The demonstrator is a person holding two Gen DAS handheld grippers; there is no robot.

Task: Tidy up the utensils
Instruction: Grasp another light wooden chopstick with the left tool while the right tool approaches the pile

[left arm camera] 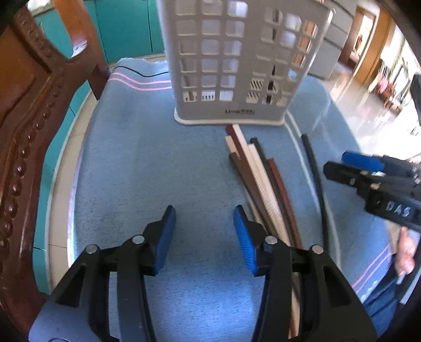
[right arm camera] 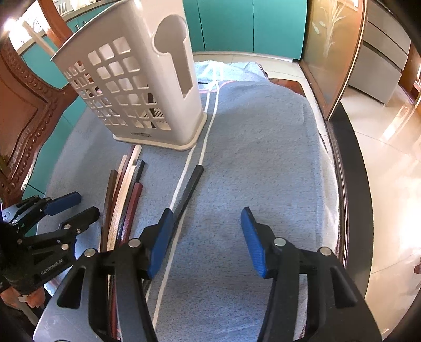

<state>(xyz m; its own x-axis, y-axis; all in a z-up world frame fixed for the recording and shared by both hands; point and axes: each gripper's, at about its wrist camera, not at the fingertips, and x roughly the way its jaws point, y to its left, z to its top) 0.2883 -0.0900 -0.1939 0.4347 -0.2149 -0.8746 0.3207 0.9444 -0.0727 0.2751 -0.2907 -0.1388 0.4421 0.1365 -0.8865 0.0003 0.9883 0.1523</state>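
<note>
Blue towel beneath basket, teal cabinets behind

Both views are brightly lit by daylight. Strong glare is seen on the floor at the far right, where detail is washed out. Soft shadows are cast on the towel beneath each gripper. Straight lines are bent toward the edges by fisheye distortion, and the corners are blacked out. The right gripper is blurred in the left view.
</note>
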